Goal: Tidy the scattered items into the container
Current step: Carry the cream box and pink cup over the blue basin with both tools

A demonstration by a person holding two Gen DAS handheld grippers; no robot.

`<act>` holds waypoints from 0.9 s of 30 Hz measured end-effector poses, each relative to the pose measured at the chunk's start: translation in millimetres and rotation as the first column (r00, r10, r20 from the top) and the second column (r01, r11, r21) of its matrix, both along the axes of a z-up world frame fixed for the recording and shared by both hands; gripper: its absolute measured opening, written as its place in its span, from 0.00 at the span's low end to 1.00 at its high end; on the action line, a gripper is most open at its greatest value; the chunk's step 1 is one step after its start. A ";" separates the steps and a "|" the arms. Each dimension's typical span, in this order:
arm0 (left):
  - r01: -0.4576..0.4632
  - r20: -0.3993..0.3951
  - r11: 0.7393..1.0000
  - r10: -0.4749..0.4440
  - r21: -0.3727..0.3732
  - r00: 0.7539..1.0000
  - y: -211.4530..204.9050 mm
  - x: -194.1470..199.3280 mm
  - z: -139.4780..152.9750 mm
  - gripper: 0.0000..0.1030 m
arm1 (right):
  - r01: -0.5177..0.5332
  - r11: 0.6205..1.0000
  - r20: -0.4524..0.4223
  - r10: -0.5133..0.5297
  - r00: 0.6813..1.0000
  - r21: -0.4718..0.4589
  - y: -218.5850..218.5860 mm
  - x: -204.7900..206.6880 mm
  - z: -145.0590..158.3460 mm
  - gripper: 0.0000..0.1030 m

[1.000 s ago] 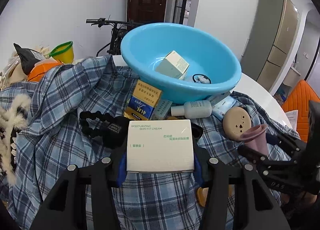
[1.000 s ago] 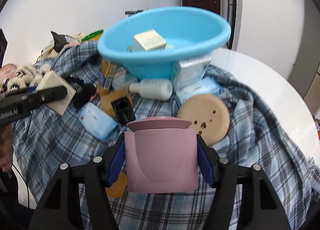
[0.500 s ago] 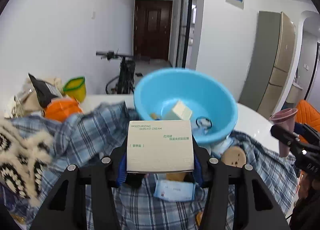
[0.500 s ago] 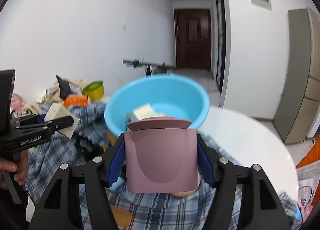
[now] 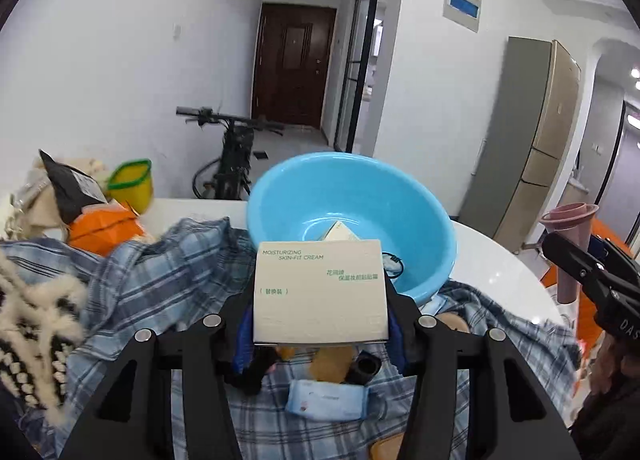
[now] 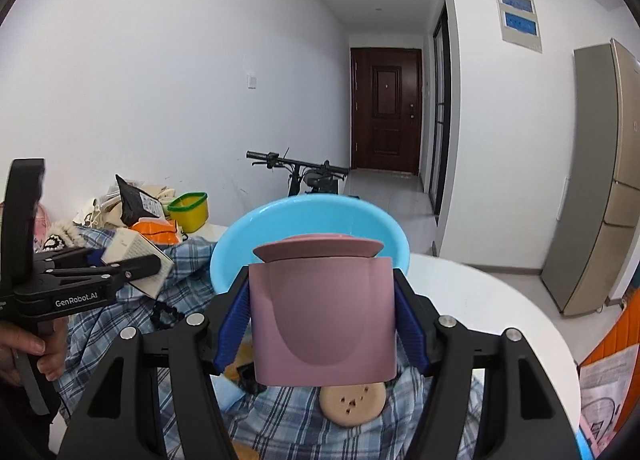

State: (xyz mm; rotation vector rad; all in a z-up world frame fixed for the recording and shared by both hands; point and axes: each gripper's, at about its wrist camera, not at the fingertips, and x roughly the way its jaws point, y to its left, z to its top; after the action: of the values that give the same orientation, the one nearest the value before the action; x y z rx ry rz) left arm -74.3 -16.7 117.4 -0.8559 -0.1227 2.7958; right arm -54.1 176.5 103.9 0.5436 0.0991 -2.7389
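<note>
My left gripper (image 5: 320, 324) is shut on a white skin-cream box (image 5: 320, 290) and holds it raised in front of the blue basin (image 5: 424, 228). The basin holds a small box (image 5: 340, 231) and a black ring (image 5: 394, 265). My right gripper (image 6: 322, 330) is shut on a pink cup (image 6: 322, 324), raised just short of the basin (image 6: 236, 236). The right gripper with the cup also shows at the right of the left wrist view (image 5: 572, 256). The left gripper with the box shows at the left of the right wrist view (image 6: 132, 260).
A plaid cloth (image 5: 160, 268) covers the white round table (image 6: 500, 308). A tissue pack (image 5: 326, 400), a tan disc (image 6: 352, 402) and a black cap (image 5: 364, 366) lie on it. An orange bag (image 5: 106, 226), a yellow tub (image 5: 130, 184) and a furry item (image 5: 32, 316) sit at the left.
Both grippers have risen well above the cloth with their items and now sit higher, close to the basin. The cloth clutter has dropped low in both views.
</note>
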 end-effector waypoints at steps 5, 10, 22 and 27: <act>-0.003 -0.053 0.999 0.000 -0.041 0.999 12.2 -30.6 16.9 0.52 | 0.019 1.000 -0.028 -0.019 0.999 -0.002 -0.5 -28.2 10.1 0.62; 0.005 -0.107 0.999 -0.010 -0.041 0.994 21.3 -61.0 46.2 0.52 | 0.024 0.999 -0.033 -0.026 0.999 -0.043 1.9 -66.7 26.1 0.62; -0.003 -0.088 0.997 -0.004 -0.078 0.996 39.2 -141.9 74.0 0.52 | 0.016 0.999 -0.001 -0.016 1.000 -0.040 -4.2 -133.5 54.0 0.62; 0.107 0.110 0.986 -0.093 -0.130 0.990 54.1 -179.4 61.2 0.52 | -0.091 0.996 0.256 0.094 0.962 -0.025 -13.1 -184.2 42.7 0.62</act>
State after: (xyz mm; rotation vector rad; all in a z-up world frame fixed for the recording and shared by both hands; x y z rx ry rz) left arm -253.7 37.4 178.5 -1.0099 0.0930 2.6909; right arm -238.3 163.3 146.6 0.8626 0.0414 -2.5514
